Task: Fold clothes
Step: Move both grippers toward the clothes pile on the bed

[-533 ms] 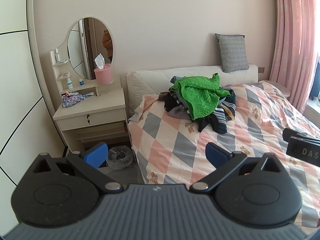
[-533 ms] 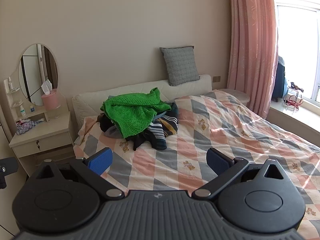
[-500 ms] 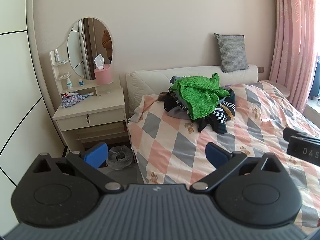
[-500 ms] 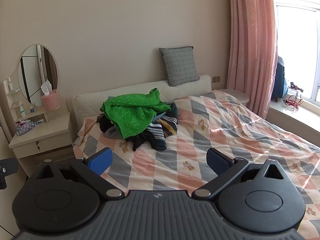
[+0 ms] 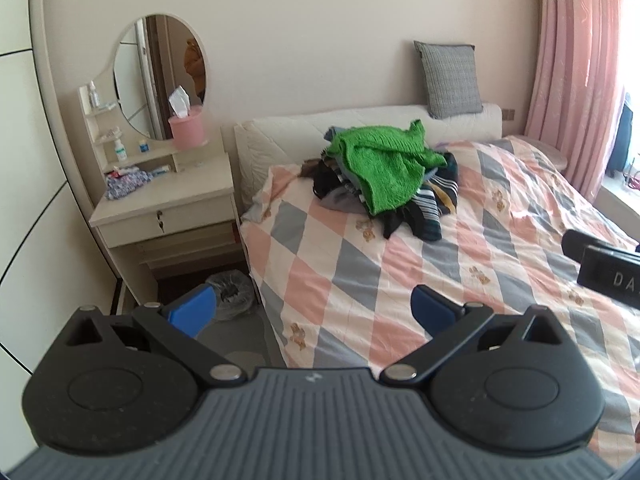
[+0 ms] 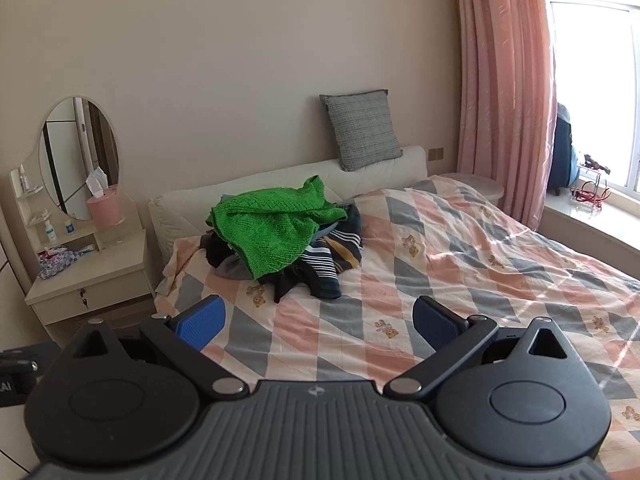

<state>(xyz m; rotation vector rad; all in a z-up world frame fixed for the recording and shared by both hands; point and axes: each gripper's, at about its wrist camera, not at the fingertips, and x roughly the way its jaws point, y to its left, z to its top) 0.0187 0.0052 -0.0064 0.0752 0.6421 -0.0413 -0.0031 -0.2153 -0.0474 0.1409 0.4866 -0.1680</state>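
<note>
A heap of clothes [image 5: 384, 184] lies at the head of the bed, topped by a green knitted sweater [image 5: 380, 160] over dark striped garments [image 5: 432, 208]. The heap also shows in the right wrist view [image 6: 280, 240], with the green sweater [image 6: 272, 224] on top. My left gripper [image 5: 312, 312] is open and empty, held over the bed's near left corner, far from the heap. My right gripper [image 6: 318, 324] is open and empty above the quilt, well short of the heap. Part of the right gripper's body [image 5: 600, 264] shows at the left view's right edge.
The bed has a pink and grey diamond quilt [image 6: 480, 264] and a grey cushion [image 6: 360, 128] on the headboard. A white dressing table [image 5: 160, 200] with mirror and pink tissue box [image 5: 186, 132] stands left of the bed, a bin [image 5: 232, 296] below. Pink curtains [image 6: 504, 80] hang right.
Both views have shifted slightly; the clothes heap sits a little further left in each frame. Both grippers remain open and empty.
</note>
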